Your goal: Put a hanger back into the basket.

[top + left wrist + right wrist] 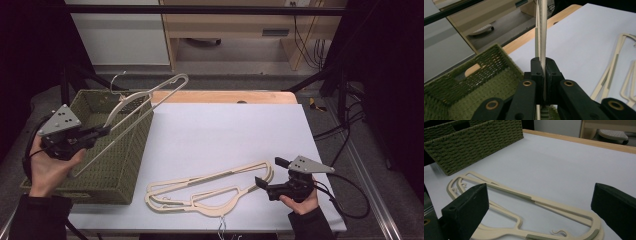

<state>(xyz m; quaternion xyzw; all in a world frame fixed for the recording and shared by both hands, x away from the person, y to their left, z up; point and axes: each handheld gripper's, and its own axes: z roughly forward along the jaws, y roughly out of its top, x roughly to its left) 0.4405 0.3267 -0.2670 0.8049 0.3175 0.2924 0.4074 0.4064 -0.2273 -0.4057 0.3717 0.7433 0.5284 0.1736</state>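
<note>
My left gripper (102, 131) is shut on the lower bar of a cream clothes hanger (145, 102), holding it tilted in the air over the green woven basket (117, 170). In the left gripper view the hanger bar (541, 32) runs straight up between the closed jaws of that gripper (543, 75). Two more cream hangers (210, 187) lie stacked flat on the white tabletop. My right gripper (267, 175) stands open just right of them, near their wide end. The right gripper view has the flat hangers (529, 200) lying between its spread jaws.
The basket (474, 145) takes up the table's left side. A white sheet (230, 135) covers the table, with a wooden edge (225, 96) at the back. Black frame bars and cables stand at the right. A wooden cabinet stands behind.
</note>
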